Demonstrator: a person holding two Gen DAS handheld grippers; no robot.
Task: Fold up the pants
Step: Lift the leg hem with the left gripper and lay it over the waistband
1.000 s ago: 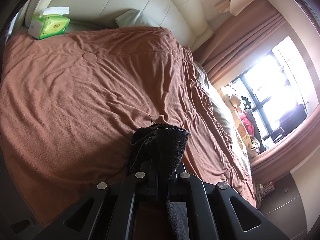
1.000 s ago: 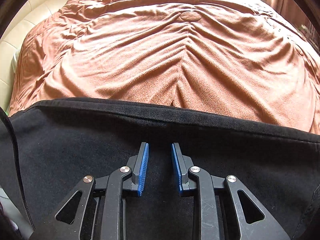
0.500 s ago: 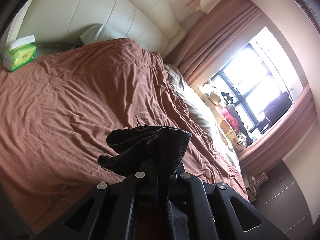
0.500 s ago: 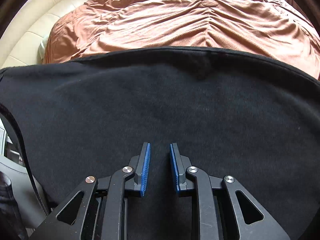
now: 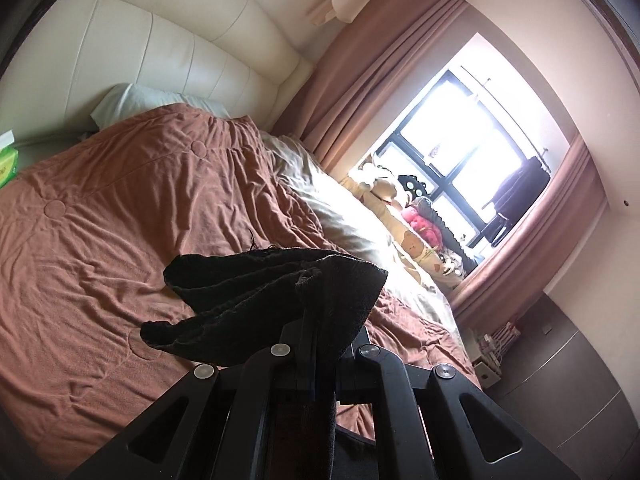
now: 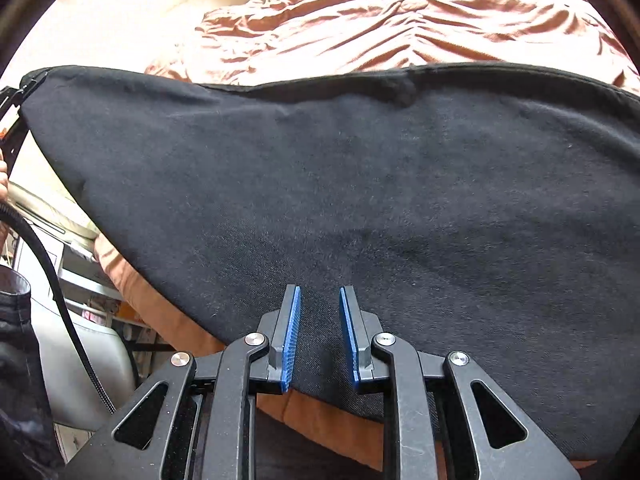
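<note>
Black pants (image 6: 360,184) lie spread over a brown bedspread (image 6: 400,20) and fill most of the right wrist view. My right gripper (image 6: 319,320) is open just above the cloth, its blue pads (image 6: 291,336) apart with nothing between them. My left gripper (image 5: 312,332) is shut on a bunched end of the black pants (image 5: 272,296) and holds it lifted above the bed. The left fingertips are hidden in the cloth.
The brown bedspread (image 5: 120,220) covers a bed with a cream headboard (image 5: 180,48) and a pale pillow (image 5: 132,100). Soft toys (image 5: 416,216) line the window sill (image 5: 460,264) on the right. A green tissue box (image 5: 8,160) sits at the far left. A black cable (image 6: 60,292) hangs at left.
My left gripper has lifted and swung right with the pants end, the view turning toward the window. In the right wrist view the pants have spread up to fill far more of the frame.
</note>
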